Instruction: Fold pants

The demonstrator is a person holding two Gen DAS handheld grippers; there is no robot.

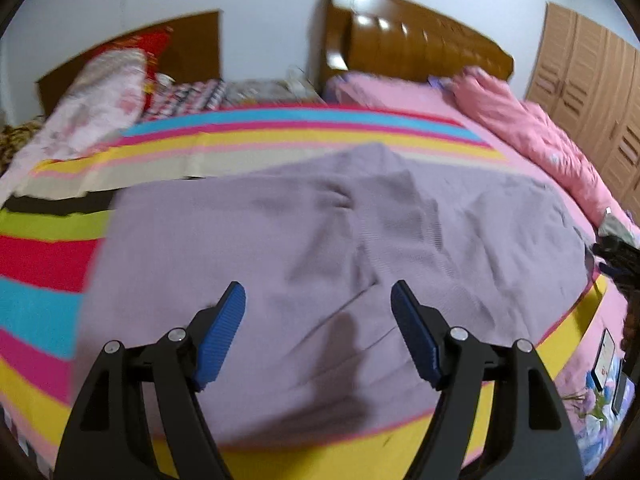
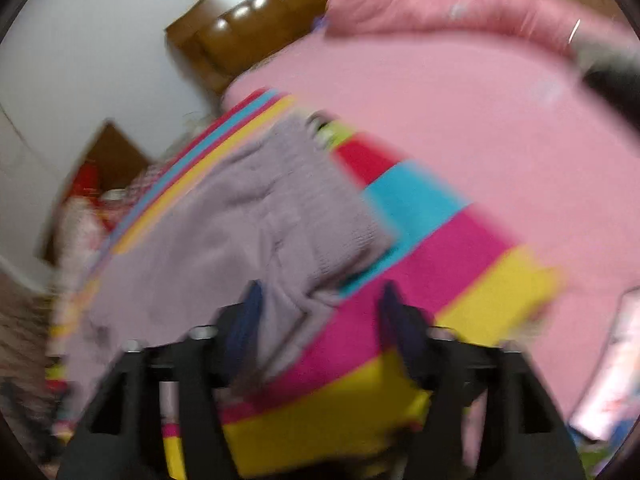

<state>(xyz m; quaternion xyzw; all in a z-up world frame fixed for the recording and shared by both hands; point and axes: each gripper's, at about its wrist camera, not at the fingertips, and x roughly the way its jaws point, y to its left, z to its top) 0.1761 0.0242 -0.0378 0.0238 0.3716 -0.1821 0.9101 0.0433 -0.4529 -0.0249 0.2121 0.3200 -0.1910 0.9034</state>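
A wide bed (image 1: 400,96) is filling most of the room, dressed in a pink sheet, with a striped blanket (image 1: 48,264) in bands of yellow, magenta, turquoise, red and lime lying across its near part. A glossy brown headboard (image 1: 416,40) is standing against the pale wall, and a rolled pink quilt (image 1: 536,136) is running along the far right edge of the bed, with a light wooden wardrobe (image 1: 588,80) rising behind it. Off to the left a floral pillow (image 1: 100,96) with a red one behind it is leaning near a second dark wooden board. The pants (image 1: 320,240), a soft mauve knit, are lying spread on top of the striped blanket, fairly flat but creased, with shallow folds running through the middle and a peak of fabric pointing toward the headboard. The left tool (image 1: 318,300) is hanging just above the near part of the pants, its blue ribbed pads standing wide apart with nothing between them and its shadow falling on the cloth below. The right wrist view is badly blurred; there the right tool (image 2: 320,300) is also spread apart and holding nothing, poised over the near corner of the pants (image 2: 240,240) where the mauve edge is meeting the magenta and yellow stripes.
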